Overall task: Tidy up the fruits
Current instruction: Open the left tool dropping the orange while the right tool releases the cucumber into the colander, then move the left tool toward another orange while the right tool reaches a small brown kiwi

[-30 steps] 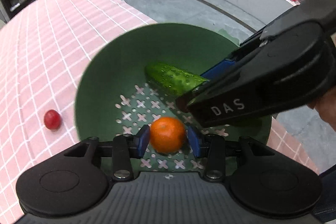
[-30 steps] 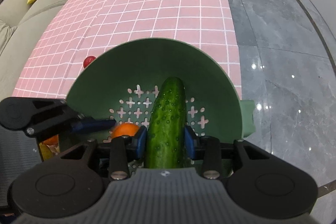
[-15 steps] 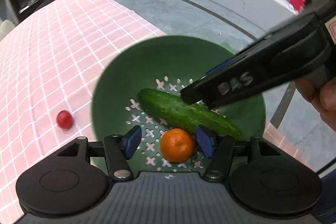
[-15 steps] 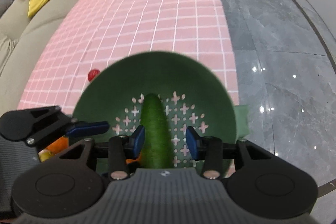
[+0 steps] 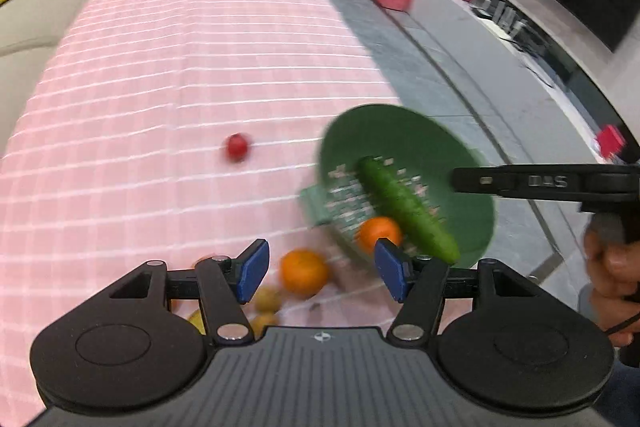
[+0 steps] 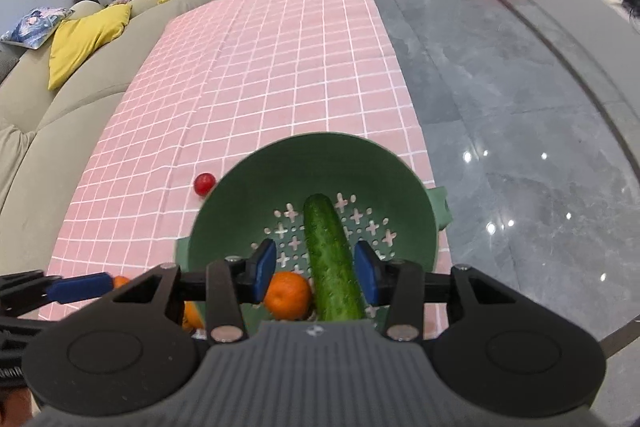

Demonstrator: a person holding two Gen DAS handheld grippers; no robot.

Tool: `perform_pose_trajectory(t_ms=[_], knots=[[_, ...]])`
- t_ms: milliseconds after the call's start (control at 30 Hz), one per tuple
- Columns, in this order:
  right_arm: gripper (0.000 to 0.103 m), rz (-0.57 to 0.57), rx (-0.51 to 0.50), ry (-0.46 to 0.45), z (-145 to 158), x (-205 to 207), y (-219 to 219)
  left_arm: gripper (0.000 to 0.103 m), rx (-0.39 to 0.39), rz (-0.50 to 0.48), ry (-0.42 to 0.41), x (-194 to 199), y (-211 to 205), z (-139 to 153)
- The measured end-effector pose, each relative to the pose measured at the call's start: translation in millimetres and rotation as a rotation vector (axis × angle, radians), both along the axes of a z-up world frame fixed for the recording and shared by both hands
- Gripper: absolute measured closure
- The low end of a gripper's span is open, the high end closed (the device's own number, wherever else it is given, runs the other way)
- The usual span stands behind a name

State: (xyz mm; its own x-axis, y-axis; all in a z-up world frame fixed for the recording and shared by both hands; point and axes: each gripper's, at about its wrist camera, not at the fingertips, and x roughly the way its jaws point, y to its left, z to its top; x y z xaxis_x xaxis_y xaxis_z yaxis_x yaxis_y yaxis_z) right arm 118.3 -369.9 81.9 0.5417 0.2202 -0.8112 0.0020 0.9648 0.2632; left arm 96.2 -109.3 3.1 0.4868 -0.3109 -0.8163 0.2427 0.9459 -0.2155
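Note:
A green colander (image 6: 320,163) (image 5: 420,131) stands near the right edge of the pink checked tablecloth (image 6: 272,67). A cucumber (image 6: 332,259) (image 5: 404,207) and an orange (image 6: 288,295) (image 5: 378,233) lie in it. My right gripper (image 6: 316,269) is open and empty just above the colander. My left gripper (image 5: 318,273) is open and empty, left of the colander, above a second orange (image 5: 304,273) on the cloth. A small red fruit (image 5: 237,146) (image 6: 204,183) lies on the cloth left of the colander.
Small brownish fruits (image 5: 267,301) and something yellow lie by the left gripper's fingers, blurred. A sofa with a yellow cushion (image 6: 84,39) runs along the cloth's left side. Grey floor (image 6: 500,107) lies past the right edge.
Both grippers have opened, released the orange and the cucumber into the colander, and drawn back. The left gripper has swung left, over the fruits on the cloth.

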Motion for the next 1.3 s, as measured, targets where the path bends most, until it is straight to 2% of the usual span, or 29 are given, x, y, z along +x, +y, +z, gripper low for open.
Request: perform_pose_trajectory(t_ms=[200, 367, 567, 733, 967, 1100, 1300], knots=[[0.062, -0.025, 0.004, -0.034, 5.1, -38.6, 19.6, 0.031, 0.078, 0.060, -0.008, -29.3, 50.6, -2.5], [0.062, 0.008, -0.027, -0.088, 4.8, -68.0, 43.8, 0.031, 0.154, 0.074, -0.001, -56.0, 80.6, -12.2], [0.058, 0.093, -0.045, -0.110, -6.0, -93.3, 81.0, 0.031, 0.149, 0.091, -0.027, -70.5, 104.0, -17.7], [0.058, 0.172, -0.073, -0.090, -22.7, -94.7, 111.0, 0.031, 0.186, 0.084, -0.015, -79.6, 111.4, -31.2], [0.058, 0.152, -0.094, -0.044, -42.9, -84.8, 125.2, 0.031, 0.225, 0.050, 0.000, -84.0, 112.9, -48.9], [0.058, 0.126, -0.103, -0.030, -51.4, -78.6, 127.5, 0.031, 0.210, 0.048, 0.004, -78.9, 112.4, -53.4], [0.058, 0.102, -0.057, 0.001, -61.5, -72.6, 127.7, 0.031, 0.162, 0.056, 0.028, -66.2, 118.0, -51.8]])
